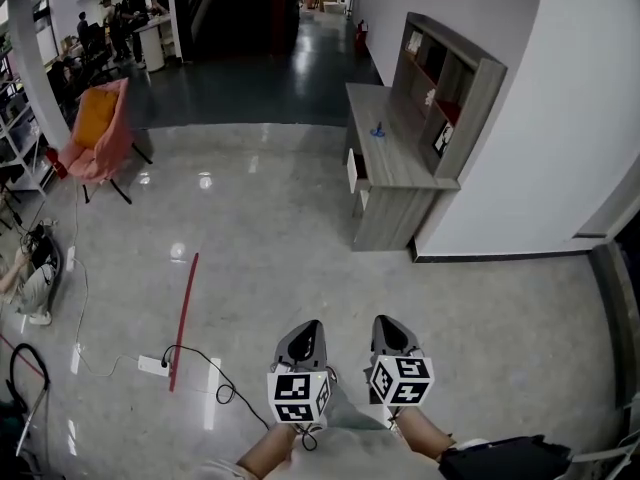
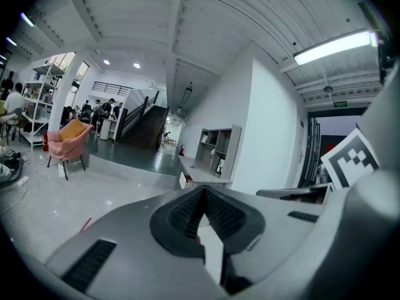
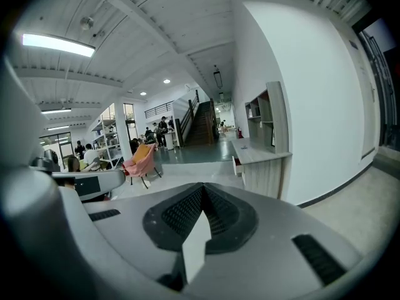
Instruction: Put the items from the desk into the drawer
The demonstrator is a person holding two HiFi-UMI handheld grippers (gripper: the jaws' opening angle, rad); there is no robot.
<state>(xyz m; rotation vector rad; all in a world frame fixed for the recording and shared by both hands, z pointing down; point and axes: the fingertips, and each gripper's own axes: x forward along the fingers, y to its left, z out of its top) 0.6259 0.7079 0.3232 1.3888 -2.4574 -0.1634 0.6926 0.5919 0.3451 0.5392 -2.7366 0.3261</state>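
Left claw [image 2: 201,194] fills the foreground, jaws pressed together, nothing between them. Past its tip, well across the glossy floor [image 2: 53,195], the grey worktop [image 2: 197,171] sits against the white wall, with a shelf unit [image 2: 217,147] on top. A pink chair [image 2: 67,141] stands off left, and a marker cube [image 2: 351,160] shows at the right edge.

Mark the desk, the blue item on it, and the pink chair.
desk [image 1: 398,166], head view, bare part of its top.
blue item [image 1: 378,132], head view, its middle.
pink chair [image 1: 104,149], head view, its pink shell.

No legible text; lettering on green sign [image 2: 339,104] too small.
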